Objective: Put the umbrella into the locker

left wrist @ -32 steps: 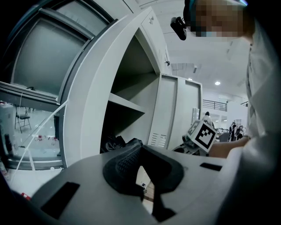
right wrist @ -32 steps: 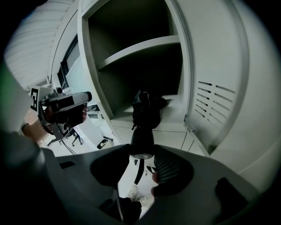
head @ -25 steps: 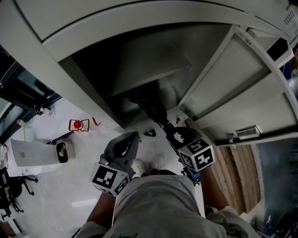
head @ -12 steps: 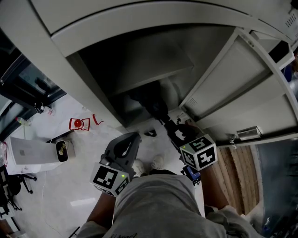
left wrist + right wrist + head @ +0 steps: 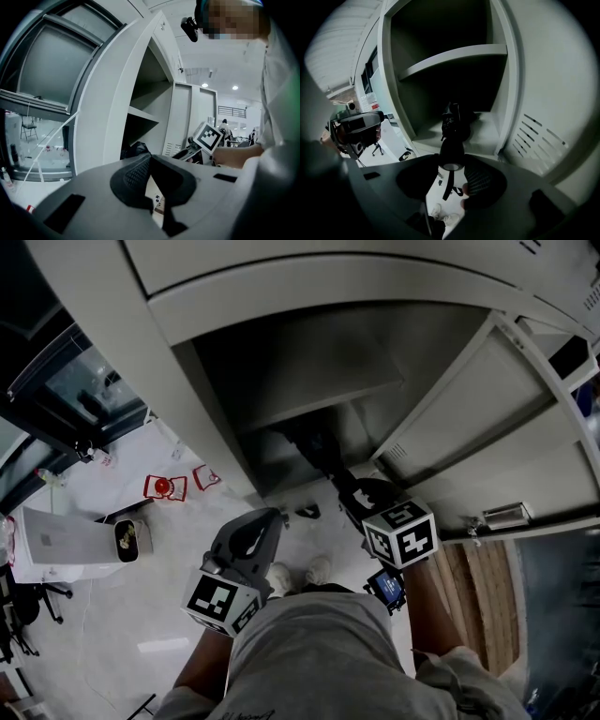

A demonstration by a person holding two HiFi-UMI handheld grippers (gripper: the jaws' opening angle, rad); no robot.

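Note:
A black folded umbrella [image 5: 317, 452] lies with its far end on the floor of the open grey locker [image 5: 281, 306], below the shelf [image 5: 323, 397]. In the right gripper view the umbrella [image 5: 453, 123] runs from the locker floor back to its handle [image 5: 451, 157], whose wrist strap hangs down. My right gripper [image 5: 361, 499] [image 5: 450, 180] is shut on that handle at the locker's mouth. My left gripper [image 5: 266, 519] [image 5: 150, 169] hangs lower left, outside the locker, with its pads together and nothing in them.
The locker door [image 5: 487, 427] stands open at the right. A red object [image 5: 161, 487] and a white box [image 5: 61, 542] sit on the pale floor at the left. My shoes [image 5: 300, 570] are just before the locker. Wooden boards [image 5: 469, 601] lie at the right.
My right gripper has moved a little up and toward the locker with the umbrella handle in it. The left gripper has kept its place.

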